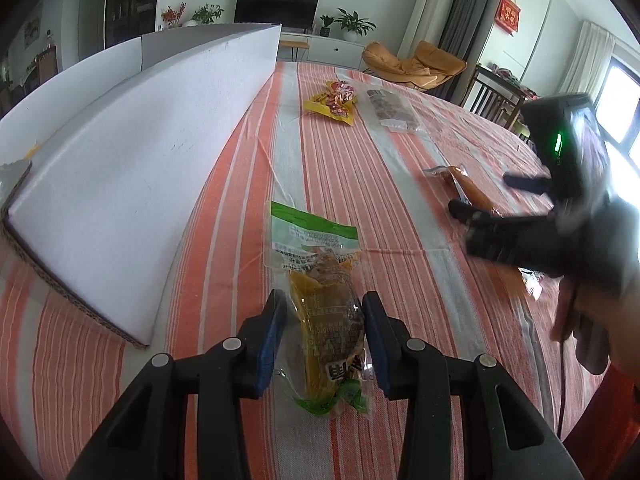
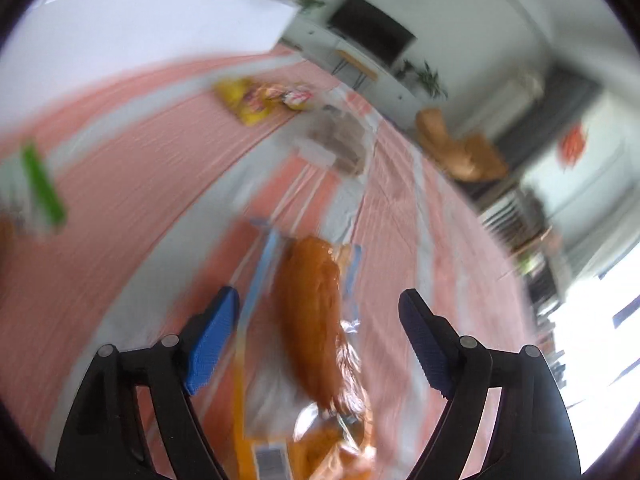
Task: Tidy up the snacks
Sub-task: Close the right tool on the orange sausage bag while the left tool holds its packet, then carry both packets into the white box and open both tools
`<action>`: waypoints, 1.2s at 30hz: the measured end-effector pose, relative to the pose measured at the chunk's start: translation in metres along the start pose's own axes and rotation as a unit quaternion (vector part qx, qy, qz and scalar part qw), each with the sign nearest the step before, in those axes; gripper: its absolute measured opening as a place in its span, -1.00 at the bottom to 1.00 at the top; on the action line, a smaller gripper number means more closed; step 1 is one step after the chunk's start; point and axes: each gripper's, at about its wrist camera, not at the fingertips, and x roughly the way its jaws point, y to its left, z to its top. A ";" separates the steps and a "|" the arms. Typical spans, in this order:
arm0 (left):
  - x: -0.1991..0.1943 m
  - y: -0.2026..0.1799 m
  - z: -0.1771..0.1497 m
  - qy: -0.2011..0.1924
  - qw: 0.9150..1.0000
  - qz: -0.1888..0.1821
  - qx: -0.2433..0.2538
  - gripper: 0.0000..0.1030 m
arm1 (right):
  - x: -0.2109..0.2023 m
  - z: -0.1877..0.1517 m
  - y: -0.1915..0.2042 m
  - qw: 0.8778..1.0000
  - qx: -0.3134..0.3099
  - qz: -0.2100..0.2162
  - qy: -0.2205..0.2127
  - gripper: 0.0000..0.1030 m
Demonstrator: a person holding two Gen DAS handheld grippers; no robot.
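One white box [image 1: 132,168] stood at the counter's [image 1: 400,184] far left. Four snack packs lay there. The green-topped pack [image 1: 324,304] pointed lengthwise near-to-far, pinched by the left claw [image 1: 325,344]. The right claw [image 2: 316,344] was spread around an orange pack [image 2: 312,320].

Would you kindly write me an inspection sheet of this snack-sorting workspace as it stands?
Surface: striped tablecloth, orange and grey.
Job's things: green-topped packet between the left gripper's fingers; orange sausage pack; yellow packet; clear brown-snack packet; white box.
Clutter: nothing seen.
Grippers: left gripper shut on green-topped packet; right gripper open around the sausage pack, view blurred.
Cables: dark cable under the right gripper.
Surroundings: television, plants, orange chair.
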 end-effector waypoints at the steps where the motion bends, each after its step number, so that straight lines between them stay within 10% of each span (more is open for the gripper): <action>1: -0.001 0.001 0.000 0.000 1.000 -0.002 -0.001 -0.23 | 0.004 0.001 -0.015 0.998 0.040 0.035 0.019 0.50; 5: -0.001 0.001 0.001 0.001 1.000 -0.006 -0.005 -0.23 | 0.023 -0.007 -0.092 0.953 0.234 0.179 0.077 -0.08; 8: -0.001 0.001 0.001 0.001 1.000 -0.006 -0.005 -0.23 | 0.030 -0.032 -0.156 0.888 0.366 0.268 0.074 -0.27; 14: 0.000 0.000 0.000 -0.002 1.000 -0.003 -0.003 -0.23 | 0.022 -0.075 -0.248 0.850 0.463 0.241 0.066 -0.38; 18: 0.000 0.000 0.000 -0.003 1.000 -0.003 -0.004 -0.23 | 0.031 -0.082 -0.270 0.882 0.426 0.179 0.088 -0.29; 21: 0.001 0.000 0.000 -0.002 1.000 -0.004 -0.004 -0.23 | 0.019 -0.074 -0.254 0.916 0.344 0.188 0.082 0.53; 27: -0.002 0.010 0.001 0.000 0.999 -0.026 -0.027 -0.31 | 0.065 -0.062 -0.194 0.965 0.172 0.135 0.142 0.62; 29: -0.003 0.015 0.001 0.003 0.998 -0.038 -0.041 -0.33 | 0.064 -0.064 -0.198 0.962 0.189 0.154 0.123 0.51; 34: -0.003 0.024 0.003 0.007 0.994 -0.069 -0.080 -0.39 | 0.047 -0.058 -0.218 0.944 0.232 0.191 0.136 -0.88; 36: -0.003 0.025 0.001 0.008 0.993 -0.076 -0.087 -0.40 | 0.042 -0.060 -0.225 0.937 0.251 0.205 0.132 -0.99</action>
